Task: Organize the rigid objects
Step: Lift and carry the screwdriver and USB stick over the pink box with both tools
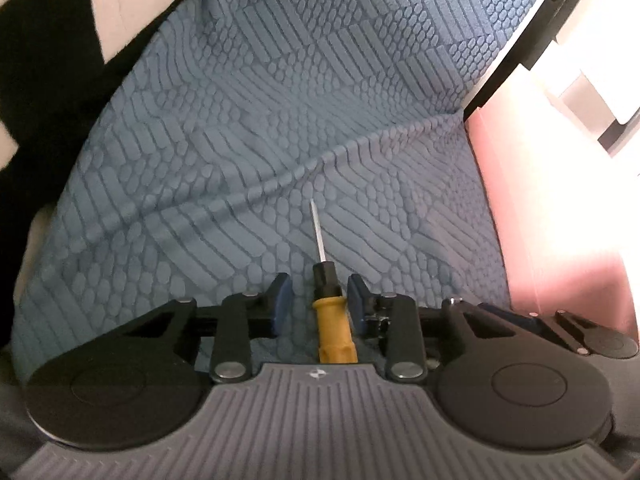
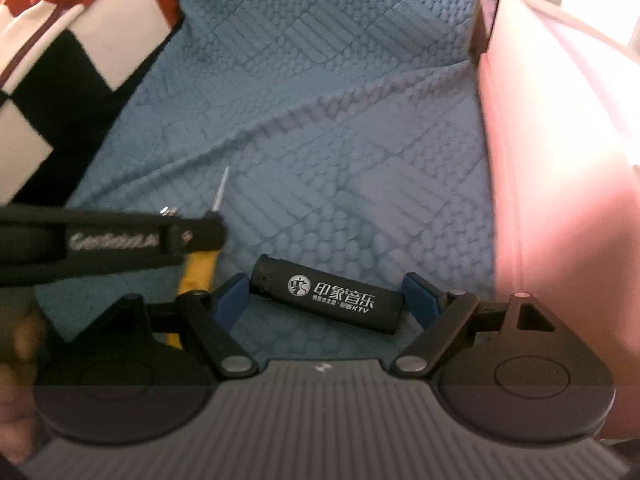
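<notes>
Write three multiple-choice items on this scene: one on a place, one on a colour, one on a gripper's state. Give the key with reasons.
1. Where does the screwdriver lie?
A. Between the left gripper fingers
B. Inside the pink box
C. On the checked cushion

2. What colour is the screwdriver's handle?
A. Red
B. Yellow
C. Green

3. How does the right gripper stand around the black lighter?
A. Shut on it
B. Open, fingers apart on both sides
C. Away from it

Key: A, its handle sits between the blue pads; B, yellow below a black collar; B, gaps show at both lighter ends.
</notes>
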### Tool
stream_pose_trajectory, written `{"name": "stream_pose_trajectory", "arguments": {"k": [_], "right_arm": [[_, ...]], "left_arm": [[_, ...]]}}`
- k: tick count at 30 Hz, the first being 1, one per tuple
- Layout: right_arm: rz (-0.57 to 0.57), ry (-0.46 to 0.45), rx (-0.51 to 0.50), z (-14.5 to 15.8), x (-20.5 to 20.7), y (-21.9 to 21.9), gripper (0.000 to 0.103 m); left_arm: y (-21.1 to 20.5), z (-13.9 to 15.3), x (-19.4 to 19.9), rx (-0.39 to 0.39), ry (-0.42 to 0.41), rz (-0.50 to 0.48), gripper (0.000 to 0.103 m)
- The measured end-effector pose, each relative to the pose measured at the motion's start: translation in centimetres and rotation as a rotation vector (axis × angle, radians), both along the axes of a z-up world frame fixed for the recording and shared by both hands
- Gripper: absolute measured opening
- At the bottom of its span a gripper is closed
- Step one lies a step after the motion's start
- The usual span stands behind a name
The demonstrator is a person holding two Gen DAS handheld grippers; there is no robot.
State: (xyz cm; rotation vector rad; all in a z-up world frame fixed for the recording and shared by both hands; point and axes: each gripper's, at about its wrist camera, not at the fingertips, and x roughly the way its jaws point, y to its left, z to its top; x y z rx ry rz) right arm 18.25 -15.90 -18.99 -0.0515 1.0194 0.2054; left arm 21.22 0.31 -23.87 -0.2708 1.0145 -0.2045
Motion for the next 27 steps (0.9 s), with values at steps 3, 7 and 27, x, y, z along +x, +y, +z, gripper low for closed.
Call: {"name": "stream_pose_trajectory", "arguments": {"k": [3, 7, 27], "right_arm": [[0.006, -0.001, -0.03, -0.5, -0.2, 0.7, 0.085], [0.005, -0.002, -0.028, -0.5, 0.1, 0.9, 0.085], [-0.039, -0.077, 0.031, 2.9, -0.8, -0.8, 0.085]], "left_arm": [[-0.1, 0.0, -0.1, 0.01, -0.005, -0.012, 0.03], [0.2, 0.0, -0.1, -0.014, 0.004, -0.014, 0.023], [2.1, 3.1, -1.6, -0.158, -0.052, 0.051, 0.021]]}}
